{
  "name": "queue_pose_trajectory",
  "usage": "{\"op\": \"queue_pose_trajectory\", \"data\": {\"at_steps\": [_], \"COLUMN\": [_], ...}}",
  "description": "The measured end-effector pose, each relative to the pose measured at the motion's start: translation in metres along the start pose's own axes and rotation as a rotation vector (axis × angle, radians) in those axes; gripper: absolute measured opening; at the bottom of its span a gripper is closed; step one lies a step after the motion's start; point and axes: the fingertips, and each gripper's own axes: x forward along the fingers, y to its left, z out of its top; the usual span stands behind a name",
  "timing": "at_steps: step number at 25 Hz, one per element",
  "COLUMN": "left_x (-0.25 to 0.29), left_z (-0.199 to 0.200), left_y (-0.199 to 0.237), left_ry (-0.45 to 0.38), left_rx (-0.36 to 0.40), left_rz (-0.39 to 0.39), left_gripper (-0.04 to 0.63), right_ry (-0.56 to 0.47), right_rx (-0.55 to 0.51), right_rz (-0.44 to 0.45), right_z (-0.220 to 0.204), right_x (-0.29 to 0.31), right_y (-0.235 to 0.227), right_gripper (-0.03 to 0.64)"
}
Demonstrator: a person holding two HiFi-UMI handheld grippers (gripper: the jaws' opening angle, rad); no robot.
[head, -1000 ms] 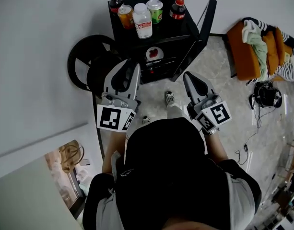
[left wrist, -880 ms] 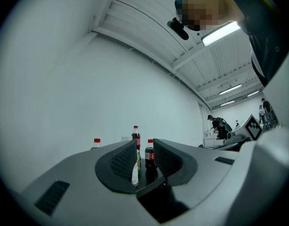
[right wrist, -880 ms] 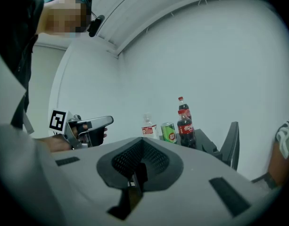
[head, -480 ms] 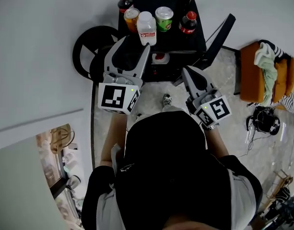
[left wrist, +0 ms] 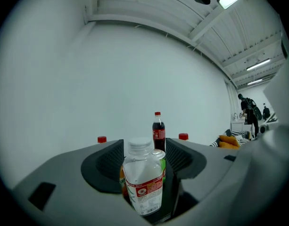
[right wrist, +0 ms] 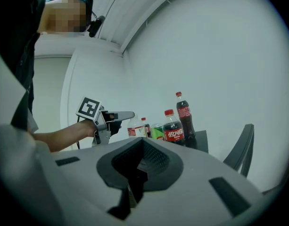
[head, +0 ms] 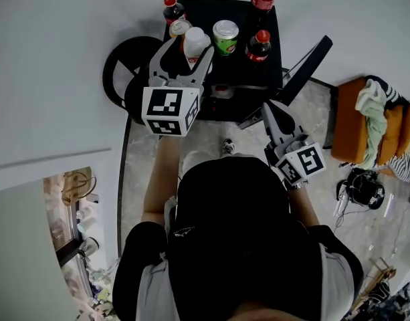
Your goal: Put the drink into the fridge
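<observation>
white wall backs the black fridge (head: 235, 65). clear bottle (left wrist: 143, 185) stands on the fridge top, front left corner. left gripper (head: 186, 52): jaws have just been opening; they stand apart either side of the bottle, not gripping it. right gripper (right wrist: 139, 147): jaws together, empty, in front of the fridge.
</observation>
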Motion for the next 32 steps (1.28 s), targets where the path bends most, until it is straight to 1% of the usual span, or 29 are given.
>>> {"op": "queue_pose_trajectory", "data": {"at_steps": [7,10,17,19,20,27,30,32], "left_x": [0.014,0.015,0.02,0.019,0.019,0.01,0.001,-0.006], "left_z": [-0.009,-0.009,-0.009,-0.009,-0.009,-0.005,-0.002,0.002], "left_y": [0.008,0.01,0.009,0.009,0.009,0.005,0.002,0.0], "left_ry": [0.038,0.041,0.054,0.048,0.043,0.017,-0.011,-0.032], "left_rx": [-0.037,-0.045,-0.028,-0.037,-0.044,-0.049,-0.068,-0.067], "left_rz": [0.079,0.096,0.105,0.102,0.1,0.088,0.068,0.045], "left_gripper": [0.267,0.267,0.26,0.202,0.192,0.189,0.189,0.189], "right_ry": [0.011,0.008,0.006,0.008,0.008,0.018,0.021,0.025], "right_rx": [0.009,0.011,0.018,0.02,0.021,0.031,0.034,0.034], "right_rz": [0.001,0.013,0.024,0.024,0.022,0.003,-0.006,-0.017], "right_z": [-0.002,-0.001,-0.002,-0.003,-0.004,-0.009,-0.013,-0.017], "right_x": [-0.004,-0.003,-0.002,-0.003,-0.004,-0.008,-0.01,-0.01], "right_y": [-0.024,-0.026,-0.025,-0.025,-0.025,-0.026,-0.021,-0.015], "right_gripper": [0.003,0.002,0.003,0.003,0.003,0.003,0.002,0.003]}}
